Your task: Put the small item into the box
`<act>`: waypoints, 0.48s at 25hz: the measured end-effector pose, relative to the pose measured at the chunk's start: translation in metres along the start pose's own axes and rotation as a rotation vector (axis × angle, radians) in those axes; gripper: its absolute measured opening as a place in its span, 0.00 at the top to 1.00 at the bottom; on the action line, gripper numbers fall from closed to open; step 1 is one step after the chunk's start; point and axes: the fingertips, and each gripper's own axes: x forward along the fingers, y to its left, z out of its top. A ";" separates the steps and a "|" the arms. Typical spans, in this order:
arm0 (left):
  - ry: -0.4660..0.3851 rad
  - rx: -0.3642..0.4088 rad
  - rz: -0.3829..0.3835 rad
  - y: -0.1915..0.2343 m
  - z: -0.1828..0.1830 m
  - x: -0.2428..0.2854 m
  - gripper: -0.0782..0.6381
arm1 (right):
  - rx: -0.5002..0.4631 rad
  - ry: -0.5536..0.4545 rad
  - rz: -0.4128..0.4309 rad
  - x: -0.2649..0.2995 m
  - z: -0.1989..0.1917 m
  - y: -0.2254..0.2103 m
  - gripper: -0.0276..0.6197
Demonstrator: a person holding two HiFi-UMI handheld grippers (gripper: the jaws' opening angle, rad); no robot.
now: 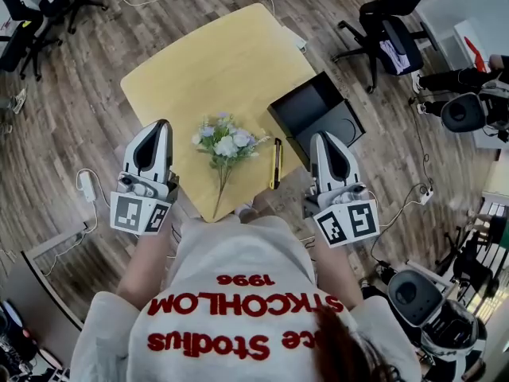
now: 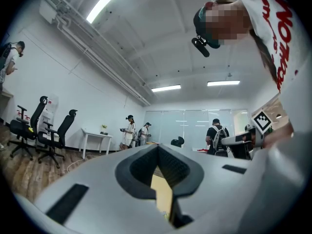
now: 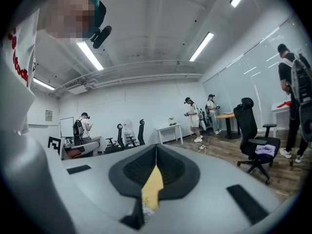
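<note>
One bouquet point(image 1: 225, 145), one cutter point(image 1: 276, 164), one box point(image 1: 314, 106)

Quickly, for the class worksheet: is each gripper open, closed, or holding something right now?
Left grey gripper: closed, jaws together, holding nothing.
Right grey gripper: closed, jaws together, holding nothing.

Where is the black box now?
Head view: the black box sits on the table, at its right edge, just ahead of the right claw; a yellow item lies left of it.

Left claw point(image 2: 157, 152), jaws tip to tip, yellow table point(image 2: 163, 196) in the slit, office chairs point(image 2: 65, 129) beyond.
</note>
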 end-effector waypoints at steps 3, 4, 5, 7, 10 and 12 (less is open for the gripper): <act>-0.013 0.007 0.015 -0.001 0.003 0.004 0.89 | -0.019 0.002 0.018 0.003 0.002 -0.001 0.95; -0.018 0.010 0.018 -0.001 0.004 0.007 0.89 | -0.024 0.000 0.022 0.004 0.002 -0.002 0.95; -0.023 0.014 0.020 -0.002 0.005 0.010 0.89 | -0.028 -0.003 0.024 0.006 0.003 -0.005 0.95; -0.032 0.022 0.022 -0.004 0.006 0.016 0.89 | -0.028 -0.003 0.027 0.009 0.004 -0.009 0.95; -0.033 0.029 0.027 -0.004 0.005 0.020 0.89 | -0.020 0.024 0.027 0.013 -0.002 -0.010 0.95; -0.027 0.028 0.029 -0.005 -0.001 0.022 0.89 | -0.007 0.067 0.014 0.014 -0.016 -0.014 0.95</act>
